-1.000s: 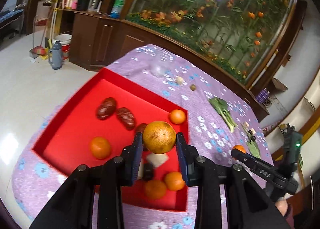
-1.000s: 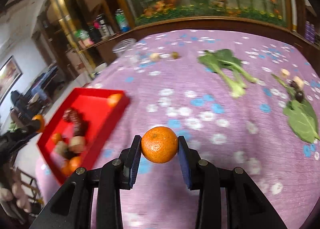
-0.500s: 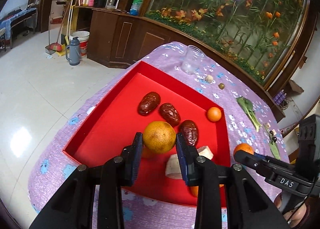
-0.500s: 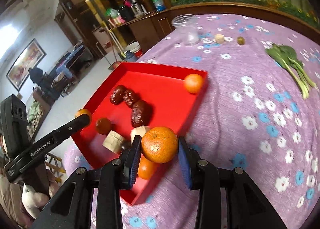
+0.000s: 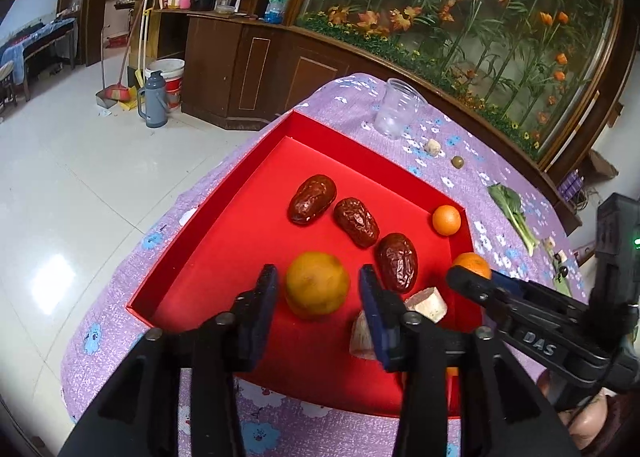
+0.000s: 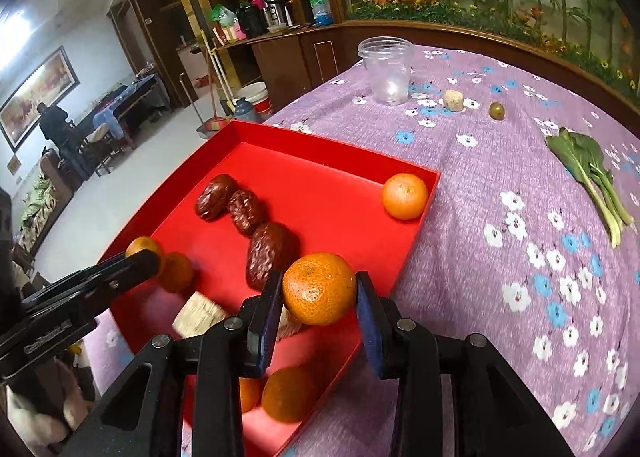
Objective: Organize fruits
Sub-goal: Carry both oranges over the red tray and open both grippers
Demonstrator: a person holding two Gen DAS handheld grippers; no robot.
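Step in hand: dropping oranges into the red tray [image 5: 224,217], one per gripper; the left one is being let go, the right one is not yet placed.
Left gripper [image 5: 316,293]: its fingers have just been opening; the yellowish orange [image 5: 316,283] sits between them on the tray floor, with a gap showing on both sides, so it is released.
Right gripper [image 6: 318,291]: fingers clenched on a small orange [image 6: 319,289], held above the tray's near right edge (not resting on anything).
Where the fruit is: three dates [image 5: 356,221] lie in a row across the tray's middle, another orange [image 5: 446,220] sits in its far right corner, and more oranges lie by its near edge.
Left outside: a small green fruit [image 6: 496,110] and a pale chunk [image 6: 453,99] lie on the tabletop near its far edge, beside a clear plastic cup [image 6: 386,69]; leafy greens [image 6: 588,173] lie toward the right edge.
Next move, as I judge it: lift the left gripper clear without nudging the orange, then lower the right orange onto a bare patch of tray and open.
Materials: the tray looks like smooth stiff card with low upright walls; the oranges are round and pebbled; the dates are wrinkled, glossy ovals.
Cloth: purple, flower-printed, slightly nubby, over the tabletop [image 6: 500,185].
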